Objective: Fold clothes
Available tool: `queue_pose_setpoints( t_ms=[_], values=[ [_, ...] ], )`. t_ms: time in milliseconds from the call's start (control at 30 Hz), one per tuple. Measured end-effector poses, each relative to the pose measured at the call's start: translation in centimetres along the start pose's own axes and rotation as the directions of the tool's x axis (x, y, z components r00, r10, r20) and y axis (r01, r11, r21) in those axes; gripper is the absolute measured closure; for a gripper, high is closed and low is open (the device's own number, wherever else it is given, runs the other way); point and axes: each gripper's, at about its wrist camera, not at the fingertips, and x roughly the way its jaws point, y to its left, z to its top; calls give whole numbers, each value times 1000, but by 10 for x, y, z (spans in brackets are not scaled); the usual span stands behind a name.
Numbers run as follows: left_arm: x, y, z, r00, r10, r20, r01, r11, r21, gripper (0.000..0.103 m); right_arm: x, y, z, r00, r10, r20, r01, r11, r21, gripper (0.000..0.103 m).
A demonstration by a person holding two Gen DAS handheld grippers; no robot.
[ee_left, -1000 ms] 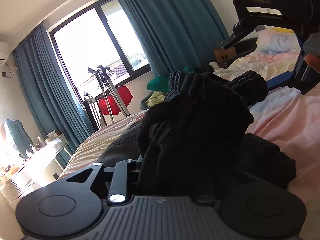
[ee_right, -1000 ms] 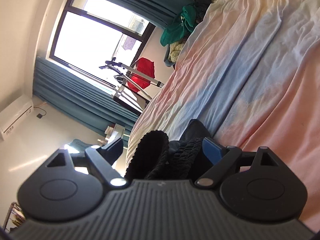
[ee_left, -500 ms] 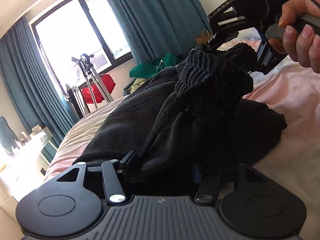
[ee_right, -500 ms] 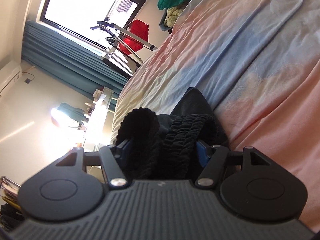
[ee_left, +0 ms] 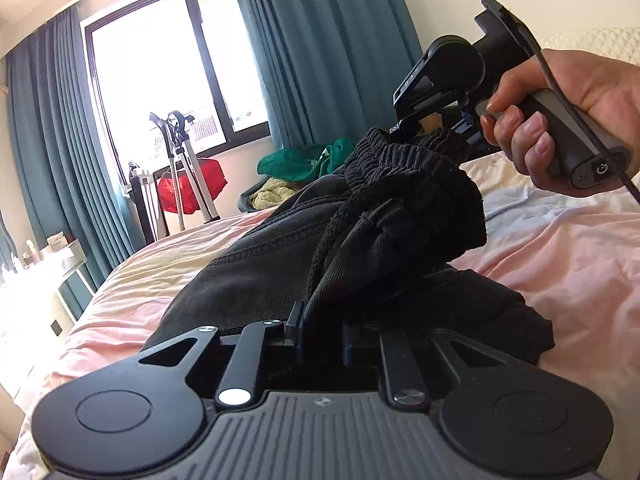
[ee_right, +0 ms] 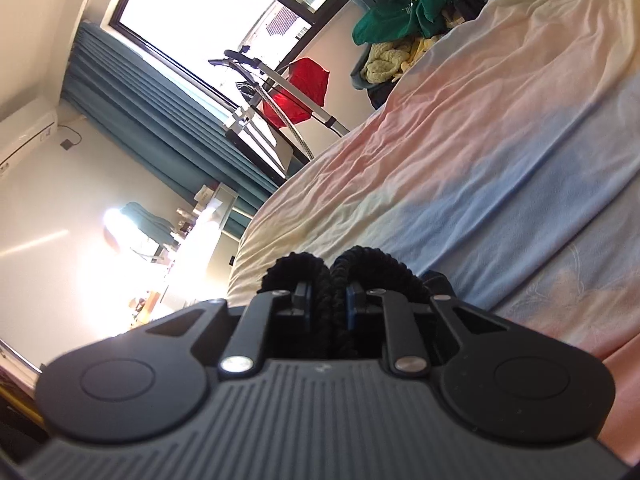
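Note:
A black pair of trousers (ee_left: 280, 264) with a ribbed elastic waistband lies bunched on the pastel bed sheet (ee_left: 560, 264). My left gripper (ee_left: 320, 334) is shut on a fold of the black cloth close to the sheet. My right gripper (ee_right: 328, 304) is shut on the ribbed waistband (ee_right: 360, 264), which bulges out around both pads. In the left wrist view the right gripper (ee_left: 434, 130) holds that waistband (ee_left: 384, 152) lifted above the garment, with a hand on its handle.
A pile of green and yellow clothes (ee_left: 304, 168) sits at the far end of the bed. A red bag (ee_left: 188, 188) and a metal stand (ee_left: 180, 160) are by the window. A dresser (ee_left: 52, 256) stands at the left.
The right gripper has closed tight on the waistband and lifted it. The left gripper has lowered and pulled back, so the trousers stretch out flatter between the two.

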Motion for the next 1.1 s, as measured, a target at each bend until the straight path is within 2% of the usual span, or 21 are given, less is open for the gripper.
queue_pose_setpoints(
  t_ms=[100, 233, 333, 433, 500, 667, 733, 767, 800, 833, 867, 900, 1000, 1100],
  values=[
    [3, -9, 7, 1000, -25, 18, 24, 999, 32, 86, 1, -7, 15, 1000, 11, 21, -11, 1000, 4, 84],
    [19, -25, 0, 995, -95, -33, 96, 995, 36, 85, 10, -36, 21, 999, -29, 19, 29, 999, 16, 84],
    [17, -34, -21, 985, -150, -91, 148, 989, -27, 85, 28, -80, 8, 995, -90, -47, 95, 990, 104, 84],
    [21, -26, -24, 980, -179, -88, 174, 983, -55, 83, 33, -107, -7, 993, -90, -75, 105, 970, 219, 83],
    [22, -17, -22, 975, -203, -87, 196, 977, -85, 82, 28, -106, -9, 995, -85, -58, 97, 966, 239, 83],
    [8, 13, -24, 962, -262, -72, 244, 949, -197, 73, 9, -64, -15, 983, -182, -14, 182, 981, 71, 74],
    [4, 29, -25, 953, -294, -76, 265, 927, -263, 65, -4, -50, -21, 976, -215, 21, 214, 976, 25, 66],
    [1, 37, -27, 949, -307, -66, 276, 915, -295, 62, -13, -44, -24, 974, -224, 42, 224, 975, 10, 57],
    [-4, 45, -28, 946, -320, -54, 286, 901, -327, 52, -24, -40, -26, 972, -222, 70, 222, 975, 6, 51],
    [-13, 54, -30, 946, -322, -29, 291, 888, -356, 37, -35, -38, -29, 971, -219, 96, 219, 976, 7, 35],
    [-23, 63, -31, 946, -324, -5, 297, 874, -384, 31, -44, -36, -32, 971, -212, 113, 211, 977, 15, 23],
    [-32, 72, -33, 946, -324, 20, 303, 860, -411, 22, -52, -34, -36, 972, -202, 121, 201, 979, 20, 20],
    [-54, 107, -33, 964, -257, 62, 256, 849, -462, 18, -75, -27, -48, 975, -169, 142, 167, 986, 29, 20],
    [-66, 147, -41, 980, -187, 70, 193, 796, -574, 6, -84, -14, -64, 984, -118, 137, 122, 992, -16, 19]
  ],
)
